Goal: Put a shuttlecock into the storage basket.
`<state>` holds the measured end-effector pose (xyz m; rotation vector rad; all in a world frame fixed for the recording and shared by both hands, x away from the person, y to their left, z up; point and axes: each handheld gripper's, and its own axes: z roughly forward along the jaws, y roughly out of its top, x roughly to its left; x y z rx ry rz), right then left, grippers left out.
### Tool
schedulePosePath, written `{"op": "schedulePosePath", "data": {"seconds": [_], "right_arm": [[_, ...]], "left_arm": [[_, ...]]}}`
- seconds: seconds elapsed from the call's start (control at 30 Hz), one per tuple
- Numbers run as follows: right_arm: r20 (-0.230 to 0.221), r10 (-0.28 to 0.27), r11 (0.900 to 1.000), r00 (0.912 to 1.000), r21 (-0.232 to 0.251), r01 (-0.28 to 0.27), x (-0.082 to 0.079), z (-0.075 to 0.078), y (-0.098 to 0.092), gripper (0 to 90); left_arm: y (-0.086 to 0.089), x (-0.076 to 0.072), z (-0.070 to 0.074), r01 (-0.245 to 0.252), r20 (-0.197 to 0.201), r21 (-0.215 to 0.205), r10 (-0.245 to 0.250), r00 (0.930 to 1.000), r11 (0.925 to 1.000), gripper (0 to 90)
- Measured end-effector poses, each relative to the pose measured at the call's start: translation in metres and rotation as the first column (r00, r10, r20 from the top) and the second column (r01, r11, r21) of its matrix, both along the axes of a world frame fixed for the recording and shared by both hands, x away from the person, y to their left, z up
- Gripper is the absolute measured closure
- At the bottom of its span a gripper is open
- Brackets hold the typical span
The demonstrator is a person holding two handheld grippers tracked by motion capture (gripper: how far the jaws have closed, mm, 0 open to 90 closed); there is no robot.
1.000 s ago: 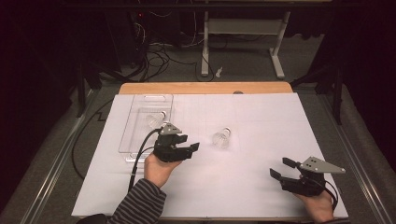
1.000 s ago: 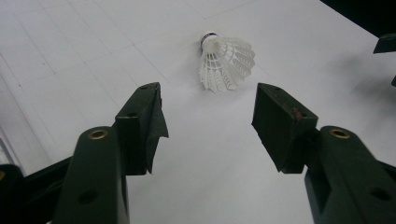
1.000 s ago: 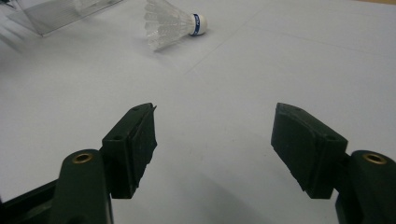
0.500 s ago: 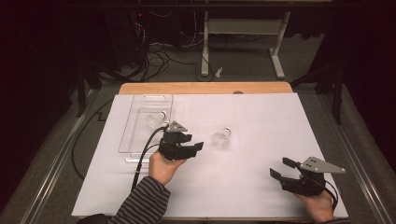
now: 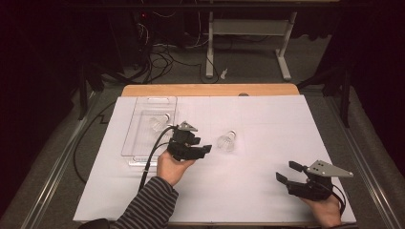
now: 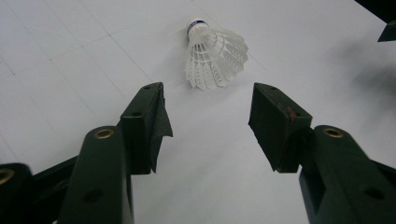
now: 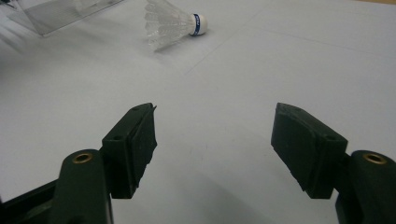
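Note:
A white feather shuttlecock (image 5: pixel 226 141) with a blue-banded cork lies on its side on the white paper. My left gripper (image 5: pixel 200 144) sits just left of it, pointing at it. In the left gripper view the shuttlecock (image 6: pixel 215 58) lies a short way beyond the jaws of my left gripper (image 6: pixel 208 93). Those jaws are open, have just been closing a little, and hold nothing. My right gripper (image 5: pixel 288 171) rests open near the front right corner. From there the shuttlecock (image 7: pixel 170 23) shows far beyond my right gripper (image 7: pixel 215 112).
A clear plastic tray (image 5: pixel 143 138) stands at the left of the paper with a second shuttlecock (image 5: pixel 160 121) inside. A cable trails from the left gripper over the tray's front edge. The wooden table edge (image 5: pixel 210 89) runs along the back.
My left gripper has edged slightly to the right, toward the shuttlecock. The right gripper and both shuttlecocks have stayed where they were.

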<state>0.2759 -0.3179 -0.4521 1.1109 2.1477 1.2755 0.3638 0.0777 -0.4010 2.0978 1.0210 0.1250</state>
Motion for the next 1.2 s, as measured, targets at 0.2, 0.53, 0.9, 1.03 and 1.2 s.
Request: {"op": "schedulePosePath", "data": {"seconds": [0.2,0.53,0.9,1.03,1.2], "right_arm": [[0.0,0.0,1.0,1.0,-0.001,0.0,0.0,0.0,0.0,31.3],[0.002,0.002,1.0,1.0,-0.002,-0.002,0.0,0.0,0.0,31.4],[0.0,0.003,1.0,1.0,-0.002,-0.003,0.0,0.0,0.0,31.3],[0.0,0.002,1.0,1.0,-0.002,-0.002,0.0,0.0,0.0,31.4],[0.001,0.003,1.0,1.0,-0.002,-0.003,0.0,0.0,0.0,31.4]], "left_arm": [[-0.007,0.005,0.0,0.008,-0.026,0.029,-0.007,0.9996,0.9996,47.7],[-0.018,0.011,0.001,0.037,-0.053,0.091,-0.032,0.9981,0.9952,48.8],[-0.024,0.016,-0.002,0.056,-0.085,0.116,-0.047,0.9953,0.9917,48.9],[-0.026,0.019,-0.001,0.059,-0.095,0.121,-0.047,0.9943,0.9909,48.9],[-0.029,0.022,-0.001,0.056,-0.11,0.133,-0.042,0.993,0.9894,48.7]]}}
